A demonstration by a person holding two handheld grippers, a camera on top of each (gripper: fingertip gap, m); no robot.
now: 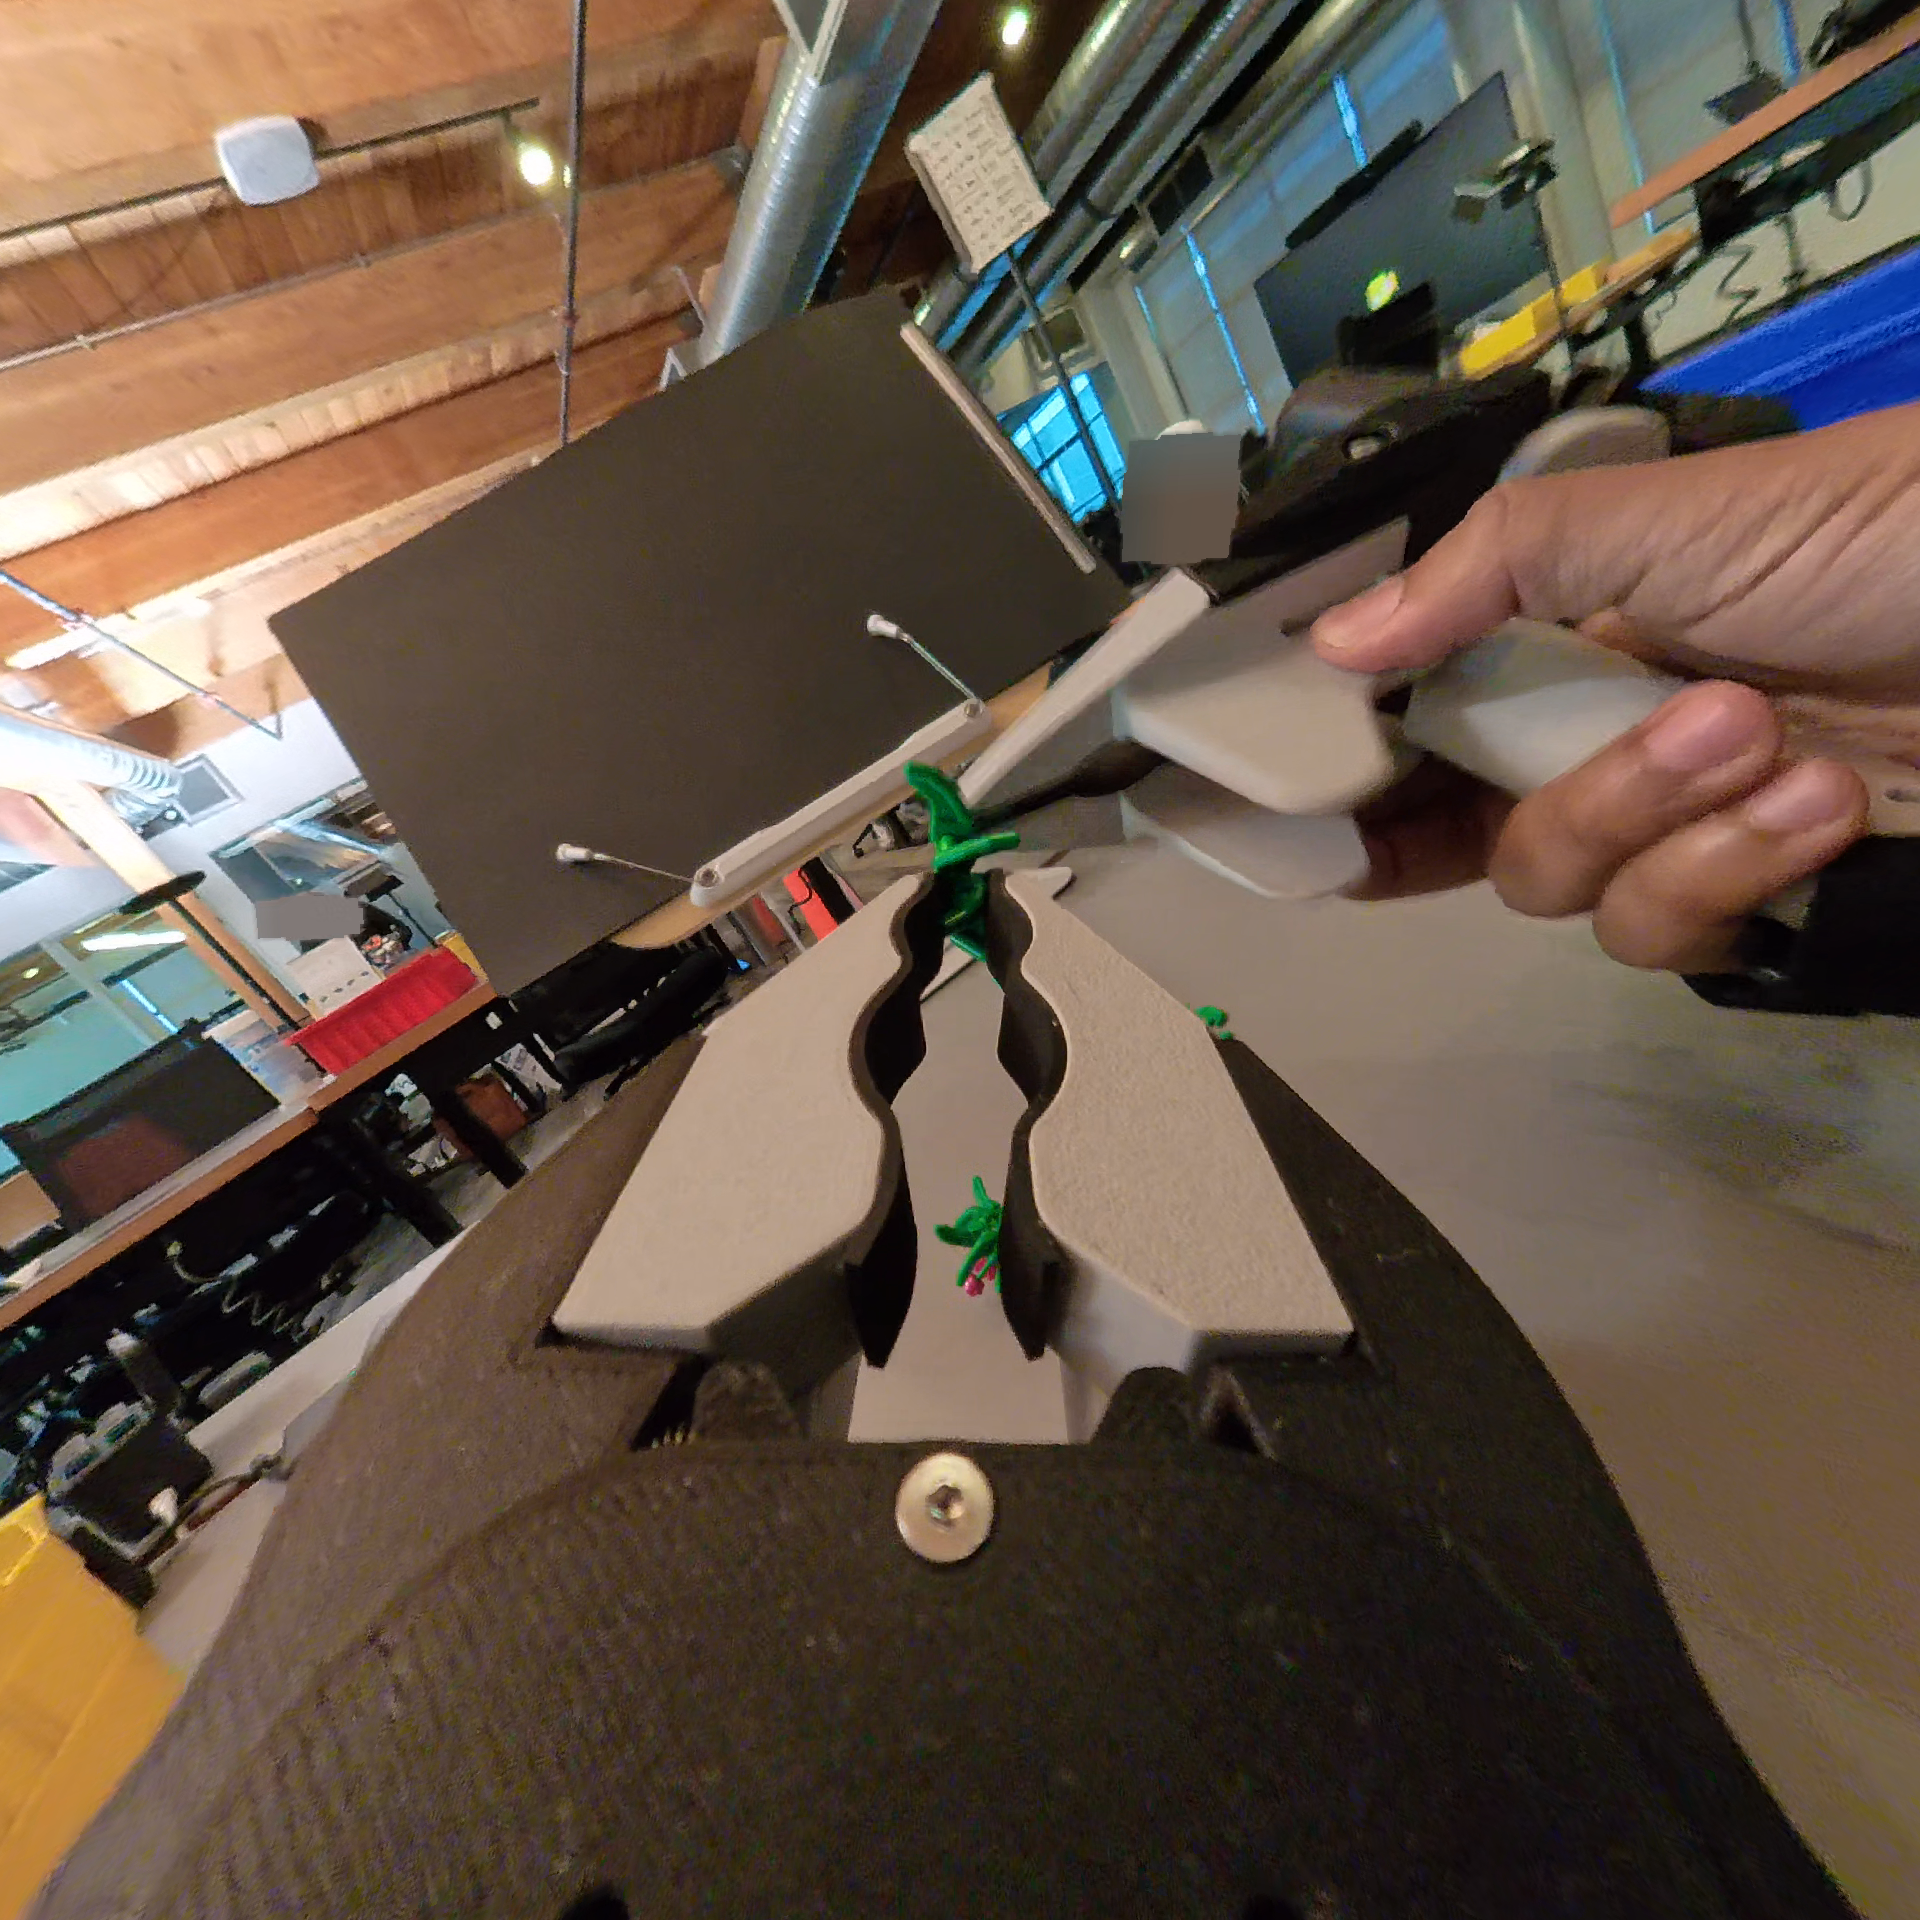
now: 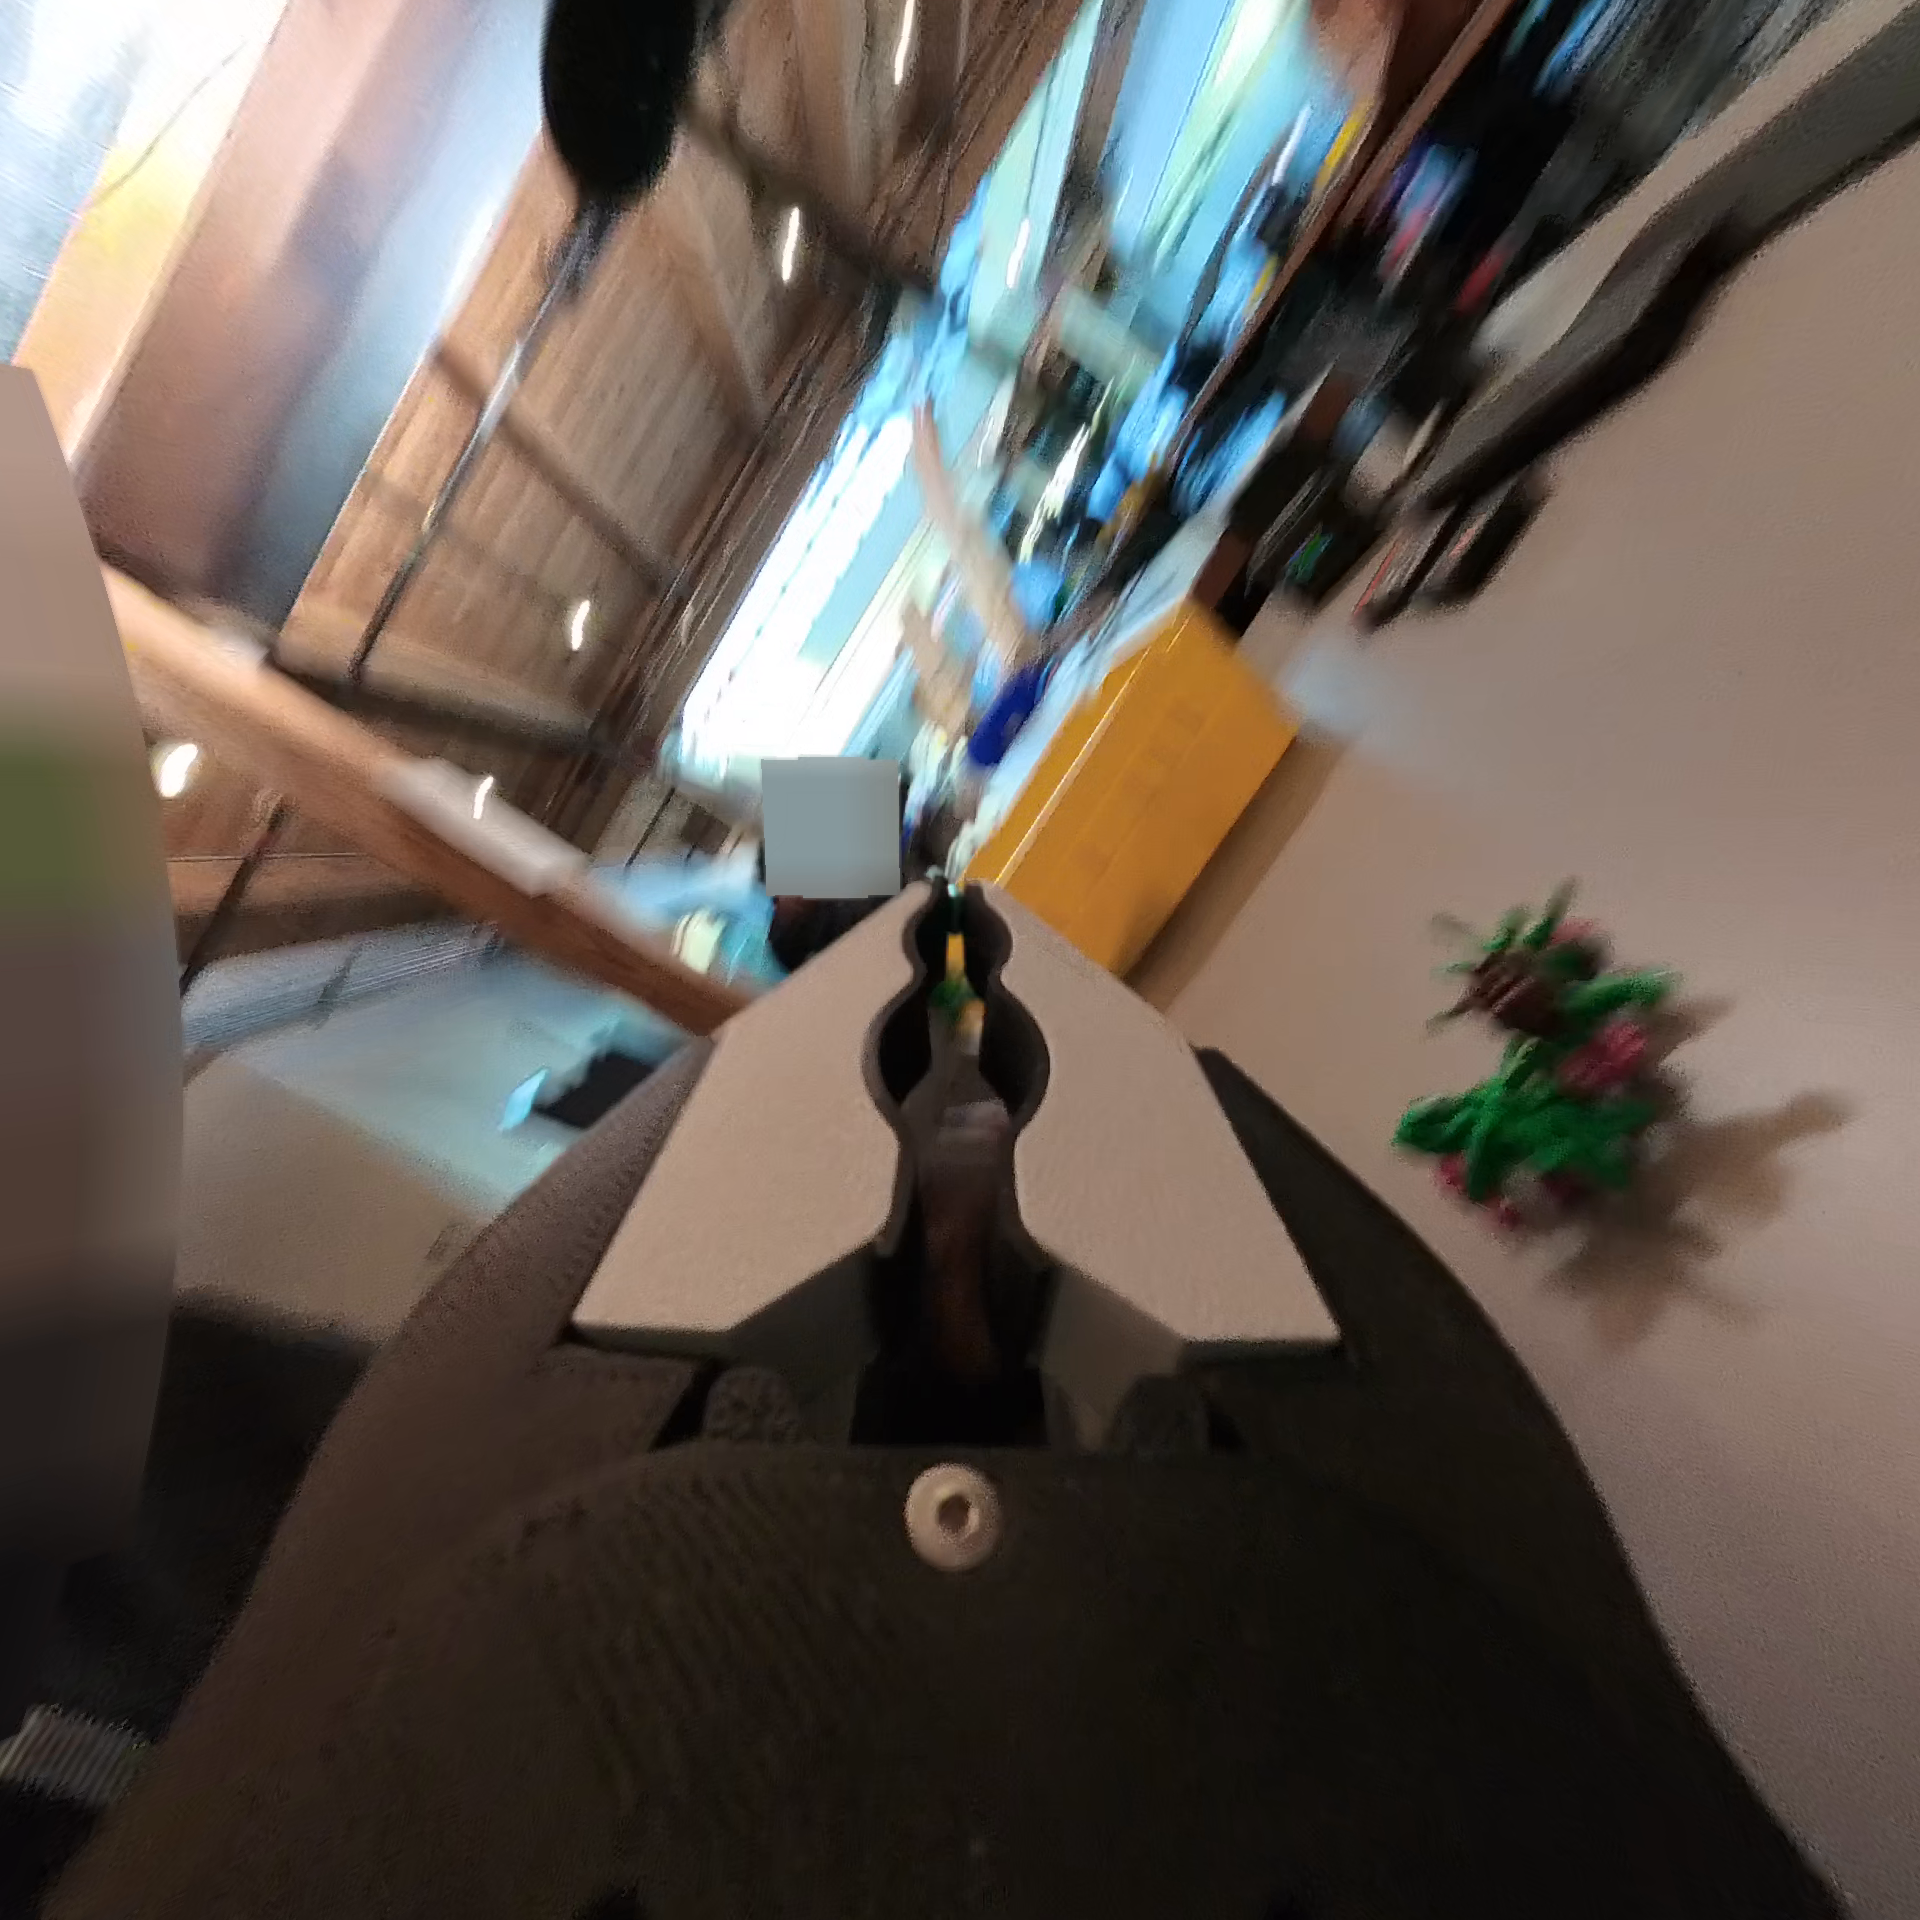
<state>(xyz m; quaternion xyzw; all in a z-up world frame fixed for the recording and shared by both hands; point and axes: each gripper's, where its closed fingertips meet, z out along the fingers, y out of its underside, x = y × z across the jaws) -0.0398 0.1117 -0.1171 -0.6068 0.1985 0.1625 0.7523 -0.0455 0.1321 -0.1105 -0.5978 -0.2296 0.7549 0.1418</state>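
In the left wrist view my left gripper (image 1: 964, 891) is shut on a green artificial plant stem (image 1: 951, 842) and holds it above the grey table (image 1: 1403, 1143). My right gripper (image 1: 971, 795), held by a hand (image 1: 1662, 644), comes in from the right, and its narrow tips pinch the same stem just above the left fingertips. In the blurred right wrist view my right gripper (image 2: 951, 899) is nearly closed, with a bit of green (image 2: 950, 992) showing between its fingers. A loose green sprig with pink flowers (image 1: 971, 1236) lies on the table under the left fingers.
A cluster of green and pink plant pieces (image 2: 1538, 1081) lies on the table to the right of the right gripper. A black board (image 1: 675, 675) with a grey bar stands behind the table. A yellow bin (image 2: 1132, 790) sits at the table's far edge. Left and right tips are no more than a few centimetres apart.
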